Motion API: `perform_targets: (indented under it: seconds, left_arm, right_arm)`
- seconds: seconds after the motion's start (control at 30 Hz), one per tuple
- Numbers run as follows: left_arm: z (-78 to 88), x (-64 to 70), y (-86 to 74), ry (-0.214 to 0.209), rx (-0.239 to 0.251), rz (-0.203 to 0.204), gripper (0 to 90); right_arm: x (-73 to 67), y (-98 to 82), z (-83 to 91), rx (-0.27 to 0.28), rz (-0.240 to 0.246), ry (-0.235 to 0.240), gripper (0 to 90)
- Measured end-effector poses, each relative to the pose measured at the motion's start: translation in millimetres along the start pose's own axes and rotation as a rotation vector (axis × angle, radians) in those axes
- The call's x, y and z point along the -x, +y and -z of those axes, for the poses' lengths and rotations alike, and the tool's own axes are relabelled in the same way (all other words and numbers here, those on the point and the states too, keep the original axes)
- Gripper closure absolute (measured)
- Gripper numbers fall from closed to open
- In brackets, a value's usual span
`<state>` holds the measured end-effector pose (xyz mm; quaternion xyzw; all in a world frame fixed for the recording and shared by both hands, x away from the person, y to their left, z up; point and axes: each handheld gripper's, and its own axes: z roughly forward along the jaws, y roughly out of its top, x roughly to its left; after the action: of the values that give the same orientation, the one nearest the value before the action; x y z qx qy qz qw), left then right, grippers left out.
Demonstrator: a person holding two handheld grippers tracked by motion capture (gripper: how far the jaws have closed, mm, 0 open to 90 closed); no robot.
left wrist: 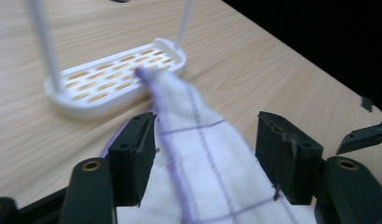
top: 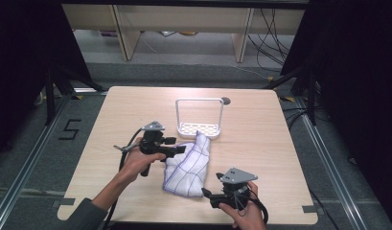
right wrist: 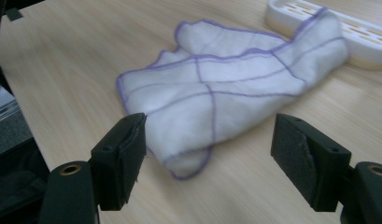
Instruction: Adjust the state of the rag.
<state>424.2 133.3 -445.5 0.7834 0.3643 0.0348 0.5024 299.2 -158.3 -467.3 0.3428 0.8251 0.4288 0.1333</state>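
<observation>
White cloth with purple grid lines lies crumpled on the wooden table, its far corner draped up against the near edge of the white slotted rack (a flat perforated tray with a tall wire hoop handle). Rest of the cloth runs back from the rack toward the person's side.

Left gripper sits at the cloth's left edge, just short of the rack, jaws pointing across the fabric. In the left gripper view the jaws stand wide with the cloth passing between them; left pad is touching or nearly touching the fabric, right pad clear of it, no pinch. Nothing held.

Right gripper hovers near the cloth's near-right corner, well away from the rack. Jaws wide in the right gripper view, cloth lying ahead of them, not touched. Rack shows beyond the cloth there.
</observation>
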Motion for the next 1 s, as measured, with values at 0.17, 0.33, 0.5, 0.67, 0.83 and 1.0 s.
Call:
perform_targets:
  seconds: [0.17, 0.33, 0.5, 0.67, 0.83, 1.0]
  left_arm:
    - [26.3, -6.0, -18.4, 0.03, 0.004, 0.012, 36.7]
    - [55.8, -7.2, -45.6, 0.062, 0.024, 0.035, 36.3]
    - [72.3, -7.1, -68.3, 0.087, 0.025, 0.061, 35.2]
    - [82.6, -10.0, -85.8, 0.095, 0.006, 0.085, 34.7]
    - [91.5, -13.8, -97.4, 0.115, 0.009, 0.096, 34.4]
    - [89.1, -15.7, -102.5, 0.118, -0.014, 0.101, 34.4]
  right_arm:
    - [-16.9, 10.6, -12.0, -0.011, 0.049, 0.038, 27.9]
    - [-38.7, 28.0, -39.3, -0.032, 0.102, 0.121, 31.8]
    - [-52.8, 42.4, -70.8, -0.074, 0.154, 0.143, 37.7]
    - [-55.4, 47.7, -92.4, -0.116, 0.184, 0.123, 43.1]
    - [-58.4, 46.2, -119.8, -0.183, 0.237, 0.1, 53.2]
    - [-57.1, 45.5, -125.3, -0.214, 0.299, 0.059, 72.2]
